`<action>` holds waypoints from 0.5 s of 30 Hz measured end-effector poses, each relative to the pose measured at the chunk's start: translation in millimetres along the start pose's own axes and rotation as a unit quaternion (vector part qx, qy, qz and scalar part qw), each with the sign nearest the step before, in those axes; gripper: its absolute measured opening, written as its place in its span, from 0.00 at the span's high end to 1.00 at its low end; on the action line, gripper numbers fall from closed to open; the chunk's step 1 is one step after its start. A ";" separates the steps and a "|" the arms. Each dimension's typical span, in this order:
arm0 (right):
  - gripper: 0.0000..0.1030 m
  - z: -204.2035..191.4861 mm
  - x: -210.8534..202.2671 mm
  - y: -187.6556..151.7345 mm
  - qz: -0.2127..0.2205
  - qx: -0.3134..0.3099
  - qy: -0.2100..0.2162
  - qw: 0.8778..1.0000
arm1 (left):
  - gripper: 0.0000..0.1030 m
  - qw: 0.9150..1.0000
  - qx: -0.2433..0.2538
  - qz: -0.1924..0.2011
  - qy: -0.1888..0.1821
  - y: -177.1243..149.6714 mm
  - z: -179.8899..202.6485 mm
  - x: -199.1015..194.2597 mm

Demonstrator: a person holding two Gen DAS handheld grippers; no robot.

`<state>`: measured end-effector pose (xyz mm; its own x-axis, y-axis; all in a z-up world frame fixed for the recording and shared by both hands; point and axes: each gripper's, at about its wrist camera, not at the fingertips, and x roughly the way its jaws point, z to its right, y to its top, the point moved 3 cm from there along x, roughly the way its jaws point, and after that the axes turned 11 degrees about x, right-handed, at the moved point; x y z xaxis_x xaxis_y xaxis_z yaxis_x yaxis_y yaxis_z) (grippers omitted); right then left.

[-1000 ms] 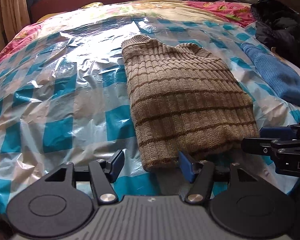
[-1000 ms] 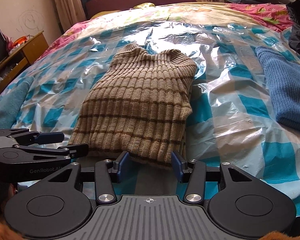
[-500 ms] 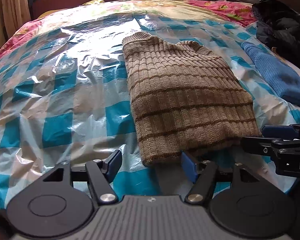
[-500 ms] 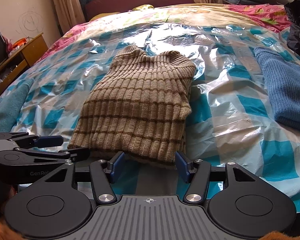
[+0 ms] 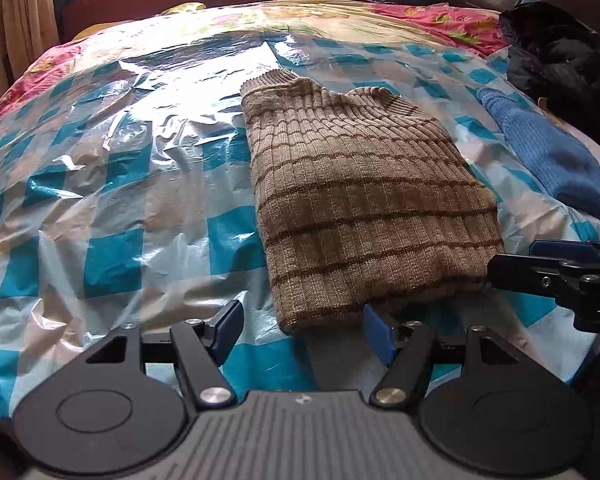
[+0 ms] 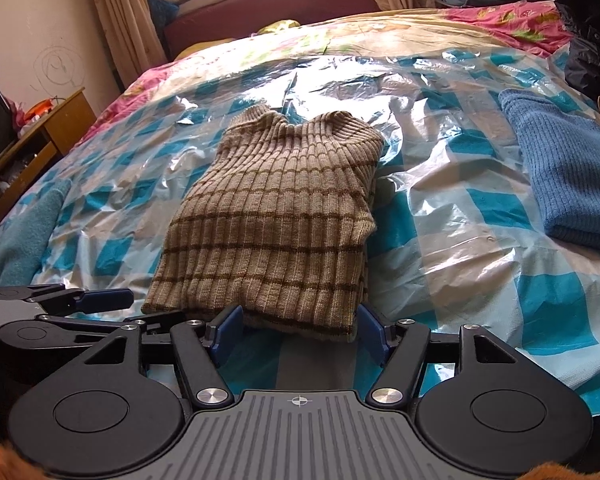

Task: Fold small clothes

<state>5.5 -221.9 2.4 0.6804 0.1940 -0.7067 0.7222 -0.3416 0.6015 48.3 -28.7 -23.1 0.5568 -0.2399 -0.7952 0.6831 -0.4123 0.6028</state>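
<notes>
A tan ribbed sweater with brown stripes point(image 5: 364, 200) lies folded flat on the blue-checked plastic sheet point(image 5: 112, 208) over the bed; it also shows in the right wrist view point(image 6: 276, 232). My left gripper point(image 5: 302, 328) is open and empty at the sweater's near left corner, just short of the hem. My right gripper point(image 6: 300, 330) is open and empty at the near right part of the hem, its fingers either side of the hem edge. Each gripper shows in the other's view: the right one point(image 5: 556, 268), the left one point(image 6: 80, 304).
A folded blue knit garment point(image 6: 572, 180) lies to the right of the sweater. Dark clothes point(image 5: 560, 52) are piled at the far right. A teal towel point(image 6: 24, 224) lies at the left edge. A wooden desk point(image 6: 32, 136) stands left of the bed.
Both grippers have drawn back slightly from the sweater's hem and tilted up, so more of the room shows. Both stay open. The sweater has not moved.
</notes>
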 end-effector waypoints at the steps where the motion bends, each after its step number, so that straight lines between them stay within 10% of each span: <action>1: 0.38 -0.5 -3.7 0.4 0.009 0.000 0.006 1.000 | 0.32 1.000 -0.001 0.001 0.000 0.2 -0.5 -0.6; 6: 0.16 -8.9 -23.7 4.3 0.073 -0.020 -0.003 0.997 | 0.32 1.000 -0.004 0.005 0.000 0.8 -1.5 -2.3; 15: 0.07 -9.3 -28.2 10.3 0.102 0.006 -0.026 0.994 | 0.32 1.000 -0.006 0.010 0.000 -0.1 -2.6 -6.5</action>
<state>-5.1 -222.3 31.9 0.8052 0.0716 -0.5887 0.5676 -0.3802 0.7302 45.8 -24.8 -17.8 0.5699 -0.2482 -0.7834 0.6782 -0.3963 0.6189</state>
